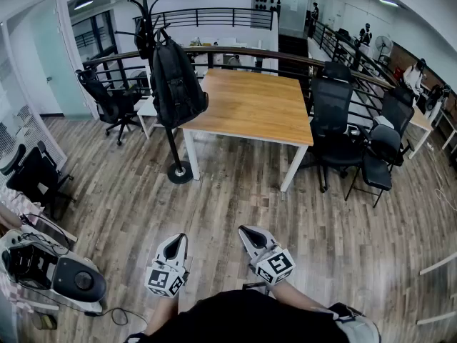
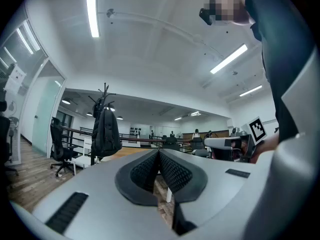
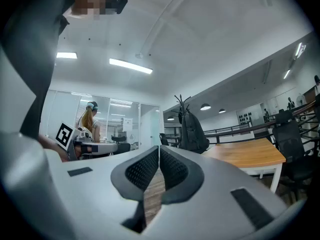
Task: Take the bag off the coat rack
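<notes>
While the wooden counter (image 1: 257, 109) takes up the middle of the floor, the black coat rack (image 1: 172, 151) stands just beside its near left corner. A black bag (image 1: 175, 77) hangs from the rack's upper hooks. Well apart from it, low by the person's body, the left claw (image 1: 176, 239) and right claw (image 1: 247, 231) are each pressed together, gripping nothing.

Black backpack (image 1: 176, 77) hangs upright on black coat rack (image 1: 168, 113), beside wooden table's corner.
</notes>
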`<state>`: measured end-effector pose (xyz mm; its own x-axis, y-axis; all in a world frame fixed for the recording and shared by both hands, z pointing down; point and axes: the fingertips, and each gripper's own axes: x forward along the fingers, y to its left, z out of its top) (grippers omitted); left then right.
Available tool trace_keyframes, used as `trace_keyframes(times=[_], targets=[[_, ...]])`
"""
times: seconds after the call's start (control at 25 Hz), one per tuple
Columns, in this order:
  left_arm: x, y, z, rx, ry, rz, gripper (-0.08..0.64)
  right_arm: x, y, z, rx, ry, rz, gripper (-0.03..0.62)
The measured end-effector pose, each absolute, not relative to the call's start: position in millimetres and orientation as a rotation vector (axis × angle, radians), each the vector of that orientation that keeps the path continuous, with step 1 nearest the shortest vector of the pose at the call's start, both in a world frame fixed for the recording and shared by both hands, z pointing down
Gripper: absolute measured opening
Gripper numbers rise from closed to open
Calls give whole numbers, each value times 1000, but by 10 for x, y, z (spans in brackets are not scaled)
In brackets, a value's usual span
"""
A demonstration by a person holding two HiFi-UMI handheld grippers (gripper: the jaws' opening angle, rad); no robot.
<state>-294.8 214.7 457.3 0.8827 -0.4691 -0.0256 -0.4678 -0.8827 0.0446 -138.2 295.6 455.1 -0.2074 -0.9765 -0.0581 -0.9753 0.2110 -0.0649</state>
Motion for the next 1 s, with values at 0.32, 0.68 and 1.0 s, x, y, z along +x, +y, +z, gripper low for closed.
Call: trace_keyframes(times=[0.32,0.68,1.0], targets=[[-2738,2191,4536,2998,-803,-59,14,-1023,3112,4611,-1922,2357,-83,35],[-2400,2256,4564,2947,-836,-120,14,-535,3307,4758,-1808,2412,-144,35],[-2191,2407,4730,2908,-850,-42,14,-208,3467,5018,-1791,2397,-272,35]])
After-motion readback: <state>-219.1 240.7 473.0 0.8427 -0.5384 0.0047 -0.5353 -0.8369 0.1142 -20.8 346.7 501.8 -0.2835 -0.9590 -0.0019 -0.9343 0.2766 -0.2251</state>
